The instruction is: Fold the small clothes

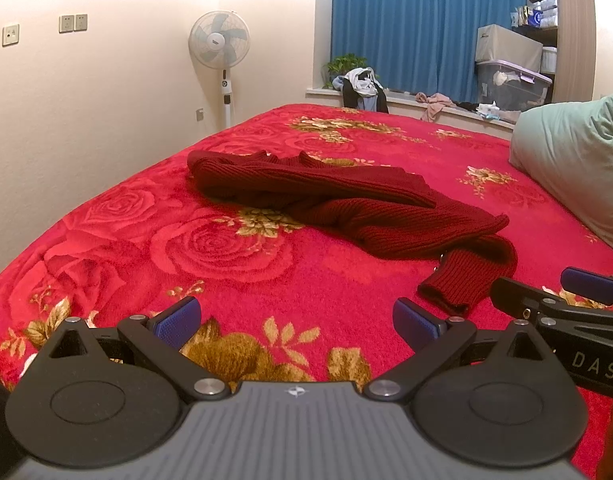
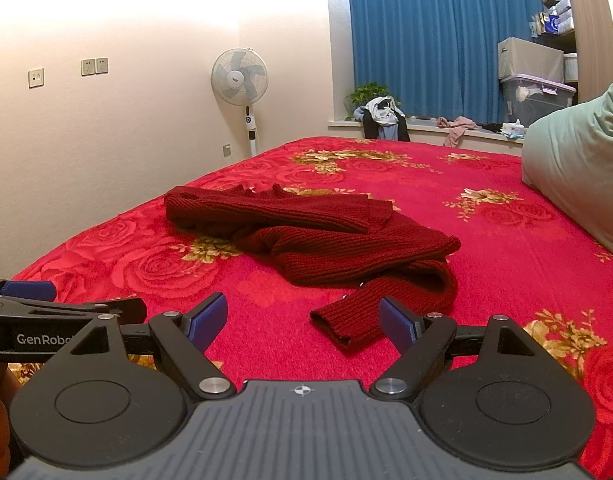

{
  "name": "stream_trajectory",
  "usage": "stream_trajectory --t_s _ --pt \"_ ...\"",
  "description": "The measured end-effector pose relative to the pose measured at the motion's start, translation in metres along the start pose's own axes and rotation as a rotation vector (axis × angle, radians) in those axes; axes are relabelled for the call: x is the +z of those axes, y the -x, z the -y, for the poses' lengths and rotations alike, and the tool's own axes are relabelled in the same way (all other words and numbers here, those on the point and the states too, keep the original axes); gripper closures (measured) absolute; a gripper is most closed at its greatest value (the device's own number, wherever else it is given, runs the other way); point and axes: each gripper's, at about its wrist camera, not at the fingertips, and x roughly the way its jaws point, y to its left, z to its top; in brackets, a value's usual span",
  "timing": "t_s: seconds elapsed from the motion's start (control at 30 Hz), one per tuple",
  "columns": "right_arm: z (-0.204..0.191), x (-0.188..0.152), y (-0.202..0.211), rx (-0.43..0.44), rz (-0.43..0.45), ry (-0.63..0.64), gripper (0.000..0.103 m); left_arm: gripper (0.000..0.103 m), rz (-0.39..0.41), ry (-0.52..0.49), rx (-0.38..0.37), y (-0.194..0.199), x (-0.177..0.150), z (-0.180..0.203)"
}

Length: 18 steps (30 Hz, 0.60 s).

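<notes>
A dark red knitted sweater lies crumpled on the red floral bedspread, one sleeve cuff pointing toward me. My left gripper is open and empty, low over the bed in front of the sweater. My right gripper is open and empty, its right pad beside the sleeve cuff. The sweater lies just ahead of it. The right gripper's fingers show at the left wrist view's right edge. The left gripper's fingers show at the right wrist view's left.
A pale green pillow lies at the bed's right side. A standing fan stands by the far wall. Blue curtains, a windowsill with clothes and storage boxes lie beyond the bed.
</notes>
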Motion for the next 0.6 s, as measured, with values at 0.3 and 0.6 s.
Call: stream_trajectory --t_s 0.3,0.6 --pt "-0.0001 -0.0001 0.0002 0.0 0.0 0.001 0.019 0.001 -0.001 -0.001 0.001 0.0 -0.0005 -0.0002" --pt "0.0048 0.0016 -0.0022 -0.048 0.019 -0.009 0.019 0.001 0.023 -0.027 0.002 -0.0003 -0.0036 0.0037"
